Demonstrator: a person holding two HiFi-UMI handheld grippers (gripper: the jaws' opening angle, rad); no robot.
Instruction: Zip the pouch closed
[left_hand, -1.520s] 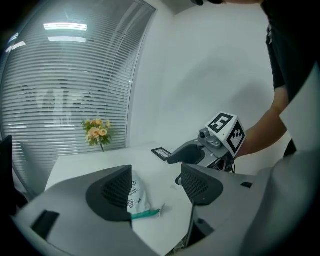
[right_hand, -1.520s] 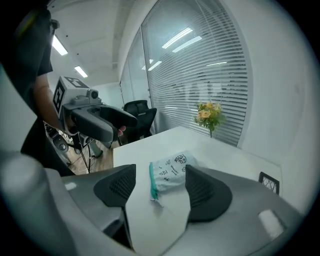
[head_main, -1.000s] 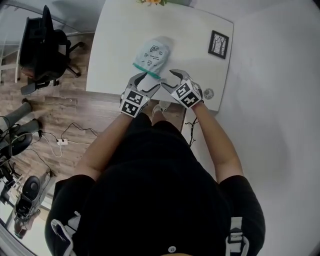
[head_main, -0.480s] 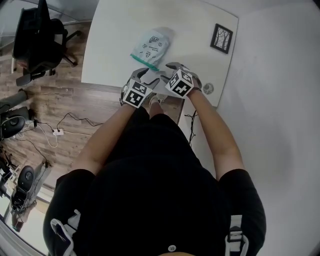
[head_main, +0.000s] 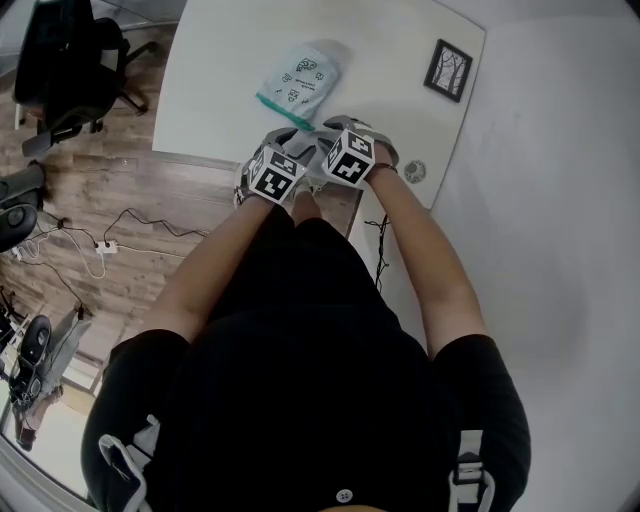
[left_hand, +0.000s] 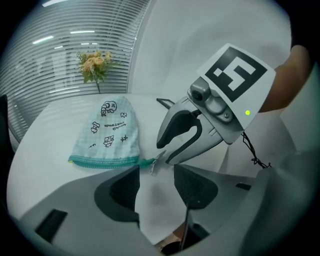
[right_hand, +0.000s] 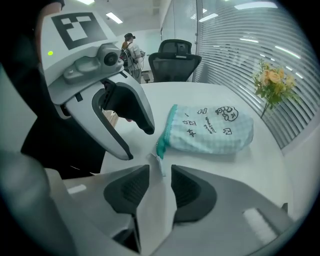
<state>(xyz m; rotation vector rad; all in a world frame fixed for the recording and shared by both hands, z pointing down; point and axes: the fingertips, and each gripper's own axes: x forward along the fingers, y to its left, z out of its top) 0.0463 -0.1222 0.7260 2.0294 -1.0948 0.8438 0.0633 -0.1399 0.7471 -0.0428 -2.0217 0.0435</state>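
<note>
Looking down from the head view, I have the pouch (head_main: 297, 82) lying flat on the white bench (head_main: 220, 60), just beyond both claws and a little to their left. Its teal zip edge (left_hand: 102, 160) faces the near side of the bench. The small zip pull (right_hand: 158, 161) sticks out at the right end of that edge, on the corner nearest the claws.

I count one pouch, one zip pull and two claws. There is also one framed picture (head_main: 447, 70) at the far right of the bench, one bunch of flowers (left_hand: 93, 64) at its far edge, and one black office chair (right_hand: 173, 57) off to the left.

The left claw (left_hand: 156, 176) and the right claw (right_hand: 160, 175) sit side by side, tips almost meeting over the near edge of the bench. The left claw's jaws are partly apart and closing. The pull lies at their mouth, just ahead of the pads, with only bare bench between them. The right claw's jaws are narrower and also closing, with the pull between their tips. I see a thin gap on each side, so neither pad presses on it.
</note>
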